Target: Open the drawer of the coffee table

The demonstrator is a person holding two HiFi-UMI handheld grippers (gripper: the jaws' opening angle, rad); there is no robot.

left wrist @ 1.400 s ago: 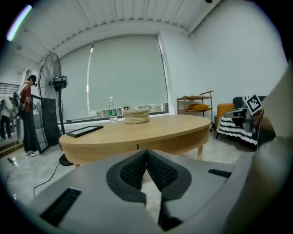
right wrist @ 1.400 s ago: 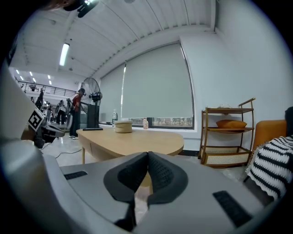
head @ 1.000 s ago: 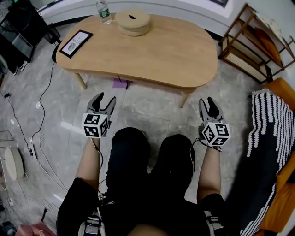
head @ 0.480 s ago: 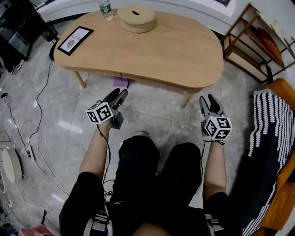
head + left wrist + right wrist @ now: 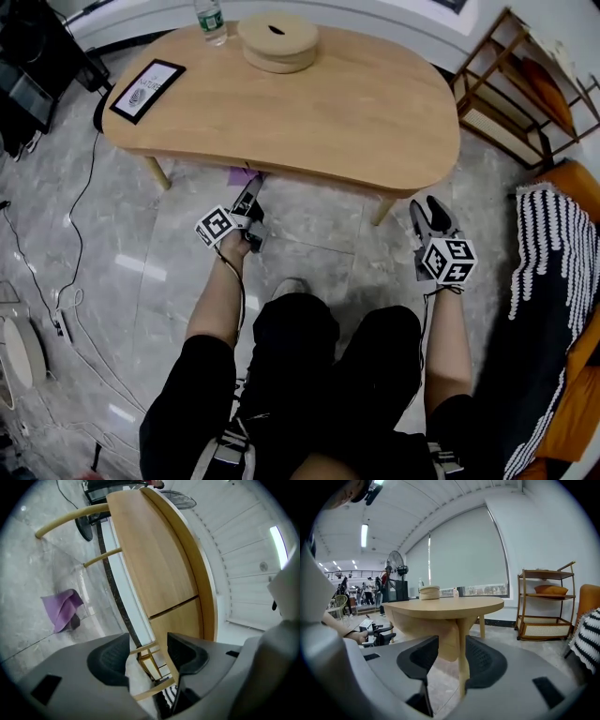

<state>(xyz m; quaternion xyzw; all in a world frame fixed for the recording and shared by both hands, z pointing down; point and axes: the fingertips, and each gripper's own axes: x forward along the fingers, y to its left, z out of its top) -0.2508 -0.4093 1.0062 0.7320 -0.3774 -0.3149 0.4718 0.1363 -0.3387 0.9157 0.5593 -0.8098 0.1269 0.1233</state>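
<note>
Beside coffee table (image 5: 309,94) edge, left gripper (image 5: 251,195) jaws apart, empty; right gripper (image 5: 427,208) jaws just opened wide, empty.

The head camera looks steeply down past the person's knees onto the pale wooden kidney-shaped tabletop (image 5: 309,94) and the grey marble floor (image 5: 178,272), far enough back to take in both forearms. The camera on the left hand-held gripper (image 5: 251,193) lies rolled on its side, low and close to the table's near edge, so the table runs upright through its picture. It shares the crumpled purple cloth (image 5: 61,610) with the head view. The camera on the right hand-held gripper (image 5: 429,212) sits low, almost level, close before a table leg, facing across the room. It shares the wooden shelf rack with rattan panels (image 5: 543,602) with the head view.
</note>
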